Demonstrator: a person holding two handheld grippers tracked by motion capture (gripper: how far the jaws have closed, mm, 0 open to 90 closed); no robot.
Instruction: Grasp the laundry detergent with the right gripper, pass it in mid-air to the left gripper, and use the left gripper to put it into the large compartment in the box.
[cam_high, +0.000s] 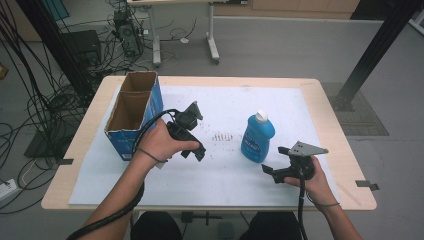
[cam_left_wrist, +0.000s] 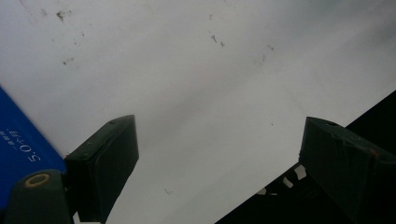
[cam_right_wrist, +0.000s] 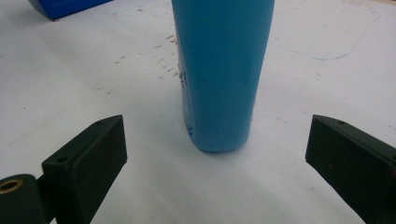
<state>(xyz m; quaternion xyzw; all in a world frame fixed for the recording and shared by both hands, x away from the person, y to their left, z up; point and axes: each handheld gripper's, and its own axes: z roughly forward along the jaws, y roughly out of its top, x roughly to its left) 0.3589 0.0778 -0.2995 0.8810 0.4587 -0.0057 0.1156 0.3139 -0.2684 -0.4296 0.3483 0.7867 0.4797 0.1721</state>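
A light wooden table (cam_high: 334, 150) covered by a white sheet (cam_high: 220, 175) stands on a grey floor (cam_high: 280, 47). Far left, black cables (cam_high: 30, 90) hang and spread across the floor beside a dark equipment box (cam_high: 82, 45). At the far centre stand the white legs of a second table (cam_high: 212, 42), with more wiring beneath. A black diagonal post (cam_high: 377, 47) rises at far right above a dark floor mat (cam_high: 362, 117). Lighting is even and diffuse.
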